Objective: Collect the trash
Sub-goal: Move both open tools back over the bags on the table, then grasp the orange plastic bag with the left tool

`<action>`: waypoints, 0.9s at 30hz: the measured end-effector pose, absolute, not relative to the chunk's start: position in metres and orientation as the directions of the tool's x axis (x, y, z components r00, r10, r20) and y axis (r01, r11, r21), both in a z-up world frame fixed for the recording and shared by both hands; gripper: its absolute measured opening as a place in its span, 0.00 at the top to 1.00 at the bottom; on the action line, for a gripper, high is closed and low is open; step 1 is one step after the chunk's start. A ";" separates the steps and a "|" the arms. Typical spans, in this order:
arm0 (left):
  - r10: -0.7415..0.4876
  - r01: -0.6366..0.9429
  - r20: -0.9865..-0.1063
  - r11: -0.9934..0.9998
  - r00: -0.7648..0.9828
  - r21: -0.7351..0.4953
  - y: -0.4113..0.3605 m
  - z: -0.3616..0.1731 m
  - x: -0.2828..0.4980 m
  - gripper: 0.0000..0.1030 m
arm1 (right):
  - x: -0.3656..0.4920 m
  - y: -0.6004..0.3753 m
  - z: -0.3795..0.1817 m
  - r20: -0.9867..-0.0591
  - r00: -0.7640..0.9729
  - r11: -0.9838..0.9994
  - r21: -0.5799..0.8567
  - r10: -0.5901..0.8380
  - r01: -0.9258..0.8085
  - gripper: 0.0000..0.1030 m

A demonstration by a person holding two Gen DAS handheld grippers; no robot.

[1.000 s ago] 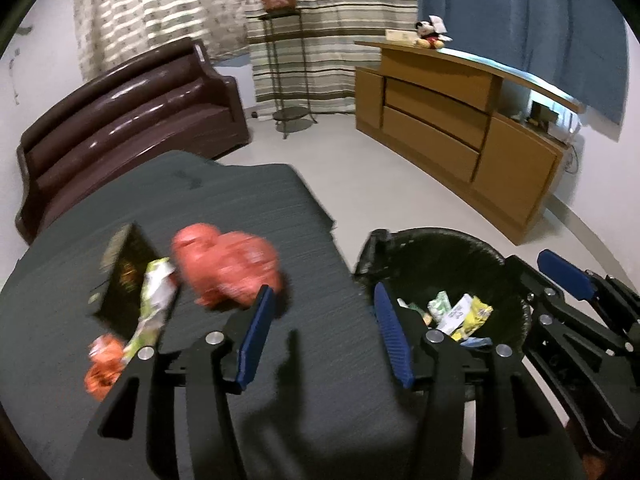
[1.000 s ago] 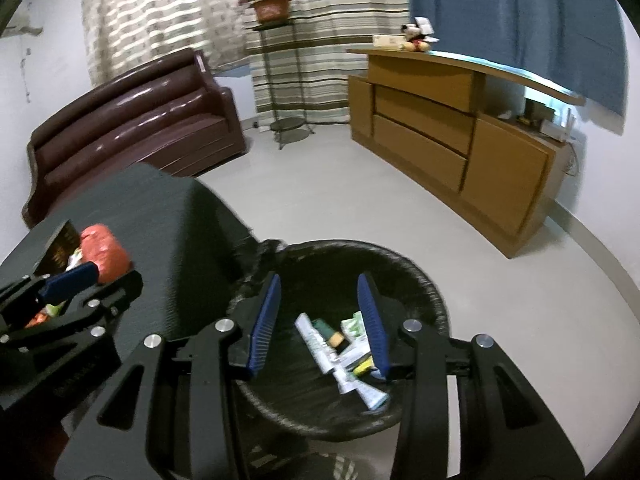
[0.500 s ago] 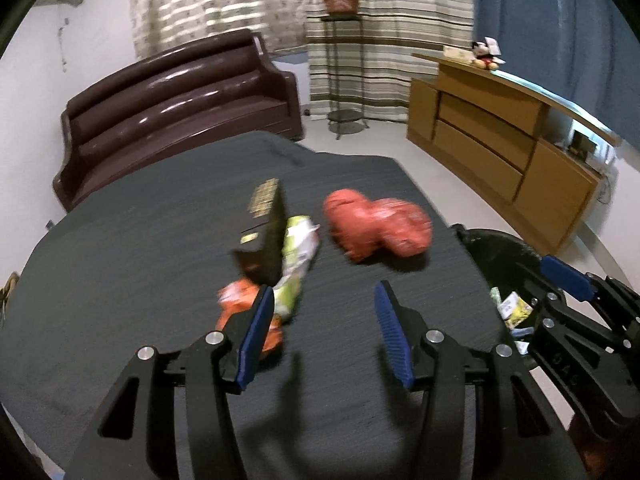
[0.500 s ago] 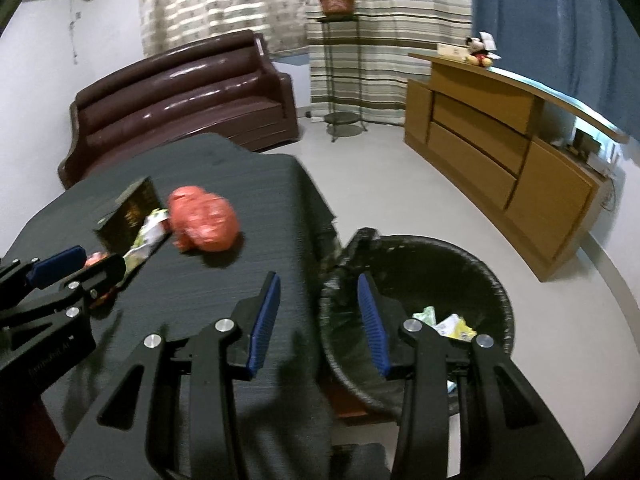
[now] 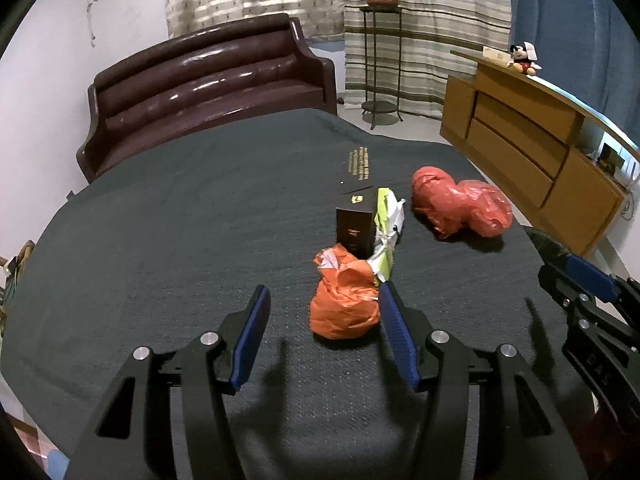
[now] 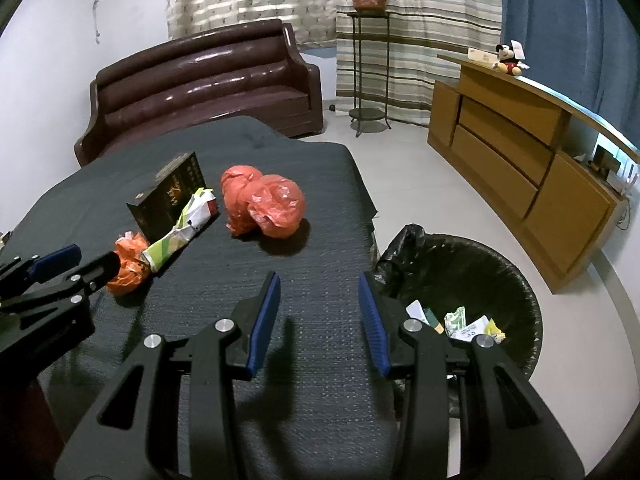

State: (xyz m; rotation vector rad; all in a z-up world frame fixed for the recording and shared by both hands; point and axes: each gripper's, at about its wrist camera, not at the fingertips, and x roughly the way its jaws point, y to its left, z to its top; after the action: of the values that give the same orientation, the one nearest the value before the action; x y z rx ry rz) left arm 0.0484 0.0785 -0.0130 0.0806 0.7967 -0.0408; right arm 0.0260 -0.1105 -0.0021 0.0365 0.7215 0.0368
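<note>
Orange crumpled bag (image 5: 345,300) is sitting on the dark-clothed table (image 5: 160,240), just ahead of the left gripper (image 5: 324,336). Its jaws are opening; nothing is between them yet, and the bag is lying close to the right-hand finger, possibly touching it, hard to call through the fisheye. Right gripper (image 6: 318,316) is hanging partly spread and empty over the table's right edge, next to the black-lined bin (image 6: 516,276) on the floor.

Progress: bin is already holding several wrappers and scraps (image 6: 460,320), so collecting is partly done. Four pieces are still waiting on the table: the orange bag, a green-white wrapper (image 5: 386,232) leaning against a black box (image 5: 356,224), and a red plastic bag (image 5: 460,208) nearer the right edge. Box and wrapper are touching; red bag is lying apart from them.

Likely next target for the left gripper is the orange bag.
</note>
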 end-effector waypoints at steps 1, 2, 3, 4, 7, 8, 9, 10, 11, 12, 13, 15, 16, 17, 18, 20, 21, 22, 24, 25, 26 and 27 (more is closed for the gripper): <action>-0.008 0.068 -0.717 0.996 0.697 0.055 0.079 -0.013 0.051 0.44 | 0.027 -0.110 -0.003 -0.661 0.749 0.999 0.048 0.047 -0.021 0.62; -0.010 0.070 -0.720 0.996 0.694 0.054 0.079 -0.014 0.052 0.43 | 0.028 -0.111 -0.003 -0.662 0.748 0.999 0.050 0.048 -0.021 0.62; -0.006 0.069 -0.722 0.996 0.692 0.057 0.078 -0.015 0.053 0.41 | 0.028 -0.111 -0.003 -0.663 0.747 0.999 0.051 0.048 -0.020 0.62; -0.003 0.070 -0.723 0.996 0.691 0.063 0.077 -0.016 0.055 0.40 | 0.028 -0.111 -0.004 -0.664 0.746 0.998 0.052 0.049 -0.019 0.62; -0.004 0.076 -0.729 0.995 0.684 0.065 0.076 -0.020 0.058 0.40 | 0.032 -0.111 -0.005 -0.667 0.743 0.998 0.056 0.051 -0.018 0.61; -0.005 0.077 -0.732 0.995 0.681 0.065 0.079 -0.022 0.058 0.40 | 0.033 -0.112 -0.005 -0.668 0.742 0.998 0.057 0.051 -0.018 0.61; -0.008 0.079 -0.737 0.995 0.676 0.061 0.080 -0.024 0.060 0.40 | 0.034 -0.112 -0.005 -0.669 0.742 0.998 0.057 0.052 -0.018 0.61; -0.011 0.080 -0.739 0.995 0.674 0.058 0.081 -0.025 0.061 0.40 | 0.034 -0.112 -0.006 -0.670 0.741 0.998 0.058 0.053 -0.018 0.61; -0.011 0.078 -0.740 0.995 0.672 0.056 0.083 -0.026 0.061 0.40 | 0.034 -0.112 -0.007 -0.670 0.740 0.998 0.059 0.053 -0.019 0.61; -0.015 0.079 -0.742 0.996 0.670 0.052 0.084 -0.027 0.062 0.40 | 0.035 -0.112 -0.007 -0.671 0.740 0.998 0.058 0.054 -0.020 0.61; -0.021 0.083 -0.744 0.995 0.668 0.046 0.085 -0.028 0.061 0.40 | 0.034 -0.112 -0.007 -0.671 0.740 0.998 0.058 0.054 -0.020 0.61; -0.036 0.094 -0.748 0.995 0.663 0.036 0.087 -0.028 0.062 0.40 | 0.036 -0.111 -0.008 -0.672 0.738 0.998 0.058 0.055 -0.022 0.61; -0.042 0.099 -0.748 0.995 0.662 0.032 0.085 -0.027 0.063 0.43 | 0.036 -0.110 -0.008 -0.673 0.738 0.998 0.057 0.055 -0.022 0.61; -0.051 0.106 -0.751 0.994 0.659 0.026 0.086 -0.028 0.064 0.49 | 0.036 -0.109 -0.009 -0.673 0.737 0.998 0.056 0.055 -0.023 0.61; -0.054 0.109 -0.753 0.994 0.656 0.023 0.087 -0.029 0.062 0.52 | 0.037 -0.109 -0.009 -0.674 0.737 0.998 0.056 0.055 -0.023 0.61; -0.068 0.120 -0.761 0.993 0.645 0.013 0.089 -0.031 0.063 0.60 | 0.037 -0.108 -0.010 -0.675 0.736 0.998 0.056 0.056 -0.025 0.61; -0.073 0.123 -0.759 0.992 0.647 0.009 0.090 -0.030 0.062 0.60 | 0.038 -0.108 -0.010 -0.675 0.736 0.998 0.055 0.056 -0.026 0.61; -0.076 0.125 -0.758 0.992 0.648 0.008 0.090 -0.030 0.062 0.61 | 0.038 -0.108 -0.010 -0.675 0.736 0.998 0.055 0.056 -0.026 0.61; -0.082 0.130 -0.755 0.992 0.651 0.004 0.092 -0.030 0.059 0.61 | 0.038 -0.107 -0.010 -0.675 0.735 0.998 0.055 0.057 -0.027 0.61; -0.080 0.128 -0.751 0.992 0.656 0.006 0.094 -0.029 0.058 0.61 | 0.039 -0.106 -0.010 -0.675 0.735 0.998 0.053 0.057 -0.028 0.61; -0.079 0.127 -0.748 0.992 0.659 0.008 0.095 -0.028 0.056 0.61 | 0.040 -0.106 -0.009 -0.675 0.736 0.998 0.052 0.057 -0.029 0.61; -0.080 0.127 -0.746 0.992 0.661 0.006 0.098 -0.027 0.055 0.61 | 0.040 -0.105 -0.009 -0.674 0.736 0.998 0.052 0.057 -0.030 0.61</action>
State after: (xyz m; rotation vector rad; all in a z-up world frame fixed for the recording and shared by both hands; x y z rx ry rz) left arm 0.0547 0.0982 -0.0270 0.0590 0.8408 -0.1168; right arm 0.0400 -0.1045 -0.0090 0.0384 0.7418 0.0478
